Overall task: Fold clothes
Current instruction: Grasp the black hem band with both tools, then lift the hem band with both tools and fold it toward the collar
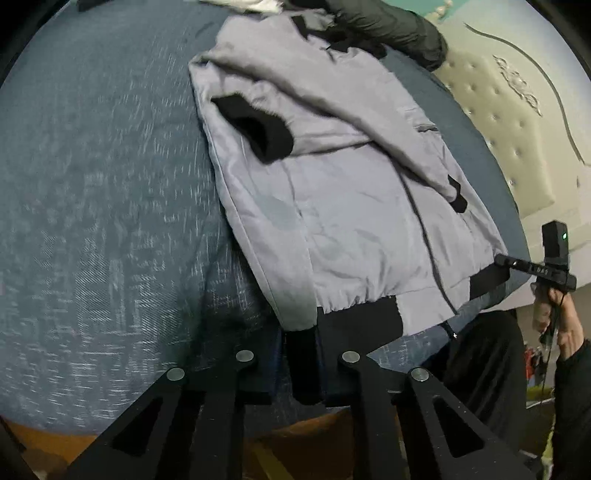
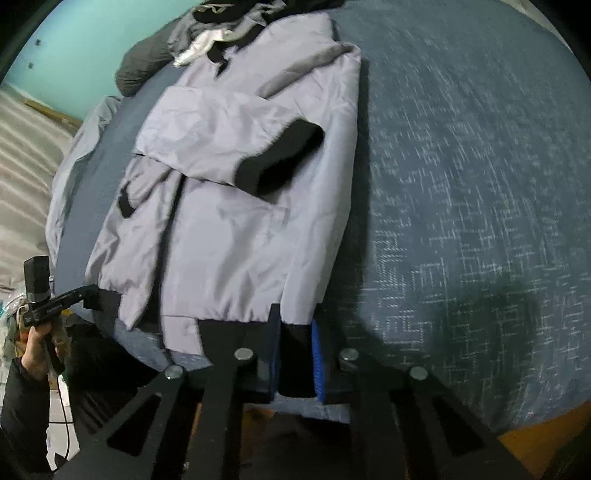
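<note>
A light grey jacket (image 1: 332, 206) with black cuffs and a black hem band lies flat on the blue bed, both sleeves folded across its body. It also shows in the right wrist view (image 2: 236, 229). My left gripper (image 1: 301, 354) is shut on the black hem band (image 1: 354, 321) at one bottom corner. My right gripper (image 2: 295, 350) is shut on the black hem band (image 2: 295, 336) at the other bottom corner. Each gripper appears in the other's view, the right gripper (image 1: 498, 267) at the hem on the right and the left gripper (image 2: 92, 295) on the left.
The blue patterned bedspread (image 1: 92, 221) covers the bed. A pile of dark and white clothes (image 1: 388, 26) lies beyond the jacket's collar. A cream tufted headboard (image 1: 498, 122) stands at the right. The bed's front edge (image 2: 535, 443) is just below the grippers.
</note>
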### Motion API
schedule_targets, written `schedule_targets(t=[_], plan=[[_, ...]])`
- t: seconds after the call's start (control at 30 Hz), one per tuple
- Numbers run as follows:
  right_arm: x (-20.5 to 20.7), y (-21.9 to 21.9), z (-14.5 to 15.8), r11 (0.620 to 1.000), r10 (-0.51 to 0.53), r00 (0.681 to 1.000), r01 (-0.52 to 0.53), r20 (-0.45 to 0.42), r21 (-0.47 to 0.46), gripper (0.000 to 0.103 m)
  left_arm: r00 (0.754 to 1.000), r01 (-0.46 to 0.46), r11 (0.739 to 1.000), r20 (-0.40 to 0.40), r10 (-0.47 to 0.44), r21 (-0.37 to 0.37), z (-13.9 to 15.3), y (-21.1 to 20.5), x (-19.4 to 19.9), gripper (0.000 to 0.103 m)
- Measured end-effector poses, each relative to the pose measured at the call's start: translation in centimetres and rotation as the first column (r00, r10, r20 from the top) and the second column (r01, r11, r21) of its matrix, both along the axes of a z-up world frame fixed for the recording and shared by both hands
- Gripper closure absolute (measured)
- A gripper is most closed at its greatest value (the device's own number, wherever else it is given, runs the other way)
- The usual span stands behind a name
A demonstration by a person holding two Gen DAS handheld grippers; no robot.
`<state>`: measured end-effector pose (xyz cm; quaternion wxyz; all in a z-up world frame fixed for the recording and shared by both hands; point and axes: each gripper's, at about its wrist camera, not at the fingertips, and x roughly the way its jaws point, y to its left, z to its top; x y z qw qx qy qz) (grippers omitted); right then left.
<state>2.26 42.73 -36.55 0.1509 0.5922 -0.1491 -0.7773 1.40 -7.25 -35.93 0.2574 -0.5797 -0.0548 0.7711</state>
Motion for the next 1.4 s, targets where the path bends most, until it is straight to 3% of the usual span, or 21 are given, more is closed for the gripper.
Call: schedule_targets(t=[0.47,1.03,1.27,1.4], plan=[[2.9,-0.1,7.4,0.991,0.038,0.989,-0.056,-0.143,-0.124,0.093,0.994,0.035,0.999,-0.107,-0.032,0.024,7.1,-2.3,2.0,0.089],[6.7,-1.7,15.6,0.977,0.115,0.946,-0.162,-0.302,-0.137,0.093,0.974,0.067,0.994,-0.224,-0.046,0.088,16.1,-5.5,3.0,0.090],[5.6,-1.2,17.6,0.976,0.120,0.939,-0.171,-0.323,-0.135,0.093,0.965,0.074,0.991,-0.258,-0.043,0.109,18.5,-5.1,0.9,0.090],[2.9,-0.9,17.8,0.978,0.111,0.946,-0.159,-0.306,-0.137,0.093,0.968,0.060,0.992,-0.251,-0.030,0.112,18.7,-4.3,-2.9,0.090]])
